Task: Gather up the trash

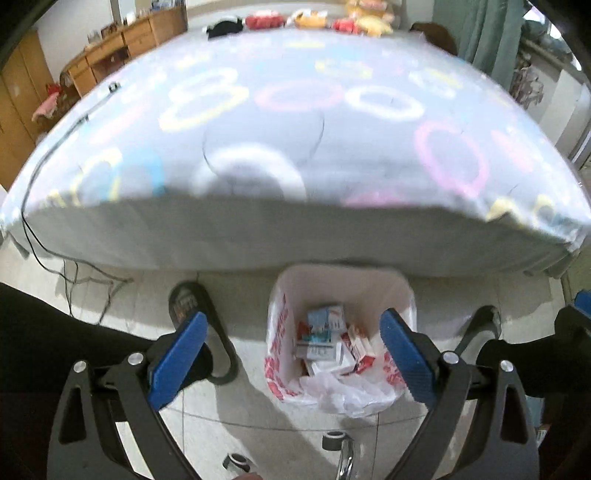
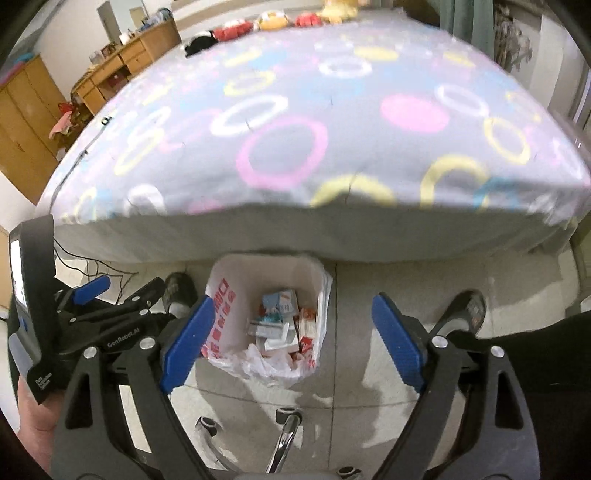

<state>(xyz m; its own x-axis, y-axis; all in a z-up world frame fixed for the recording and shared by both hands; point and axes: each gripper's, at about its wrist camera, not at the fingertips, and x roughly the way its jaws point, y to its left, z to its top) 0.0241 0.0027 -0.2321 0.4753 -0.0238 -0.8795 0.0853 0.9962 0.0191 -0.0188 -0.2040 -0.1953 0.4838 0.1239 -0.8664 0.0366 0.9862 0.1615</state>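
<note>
Nearest to me: both grippers hang above the floor, pointing steeply down. My left gripper [image 1: 293, 354] has its blue pads spread wide with nothing between them. My right gripper [image 2: 291, 339] is likewise released, pads far apart and empty. In the right wrist view the left gripper also shows at the left edge, held in a hand [image 2: 31, 413].

Just below, chrome chair legs with castors [image 2: 286, 439] stand on the tiled floor [image 2: 369, 295]. A slipper [image 1: 188, 299] sits left of the bin, another slipper [image 2: 469, 306] to the right.

Between the pads in both views: the trash bin [image 1: 369, 284], lined with a white bag printed in red [image 2: 221, 317]. Inside lie several small cartons [image 1: 325, 339], red-and-white and pale blue, stacked loosely, with crumpled plastic near the front rim. The bin stands on the floor, close against the foot of the bed.

Beyond: the bed [image 2: 280, 155], covered with a grey sheet patterned in coloured rings. I see no loose litter on it from here, though motion blur limits this. A black cable [image 1: 40, 177] trails off its left edge. Soft toys [image 1: 317, 18] line the far end; a wooden desk [image 2: 122, 62] stands back left.

Judgement: a drop into the bin looks complete, both hands free. Next move calls for finding the next piece of trash; none is in view, so I would pan the cameras first.
</note>
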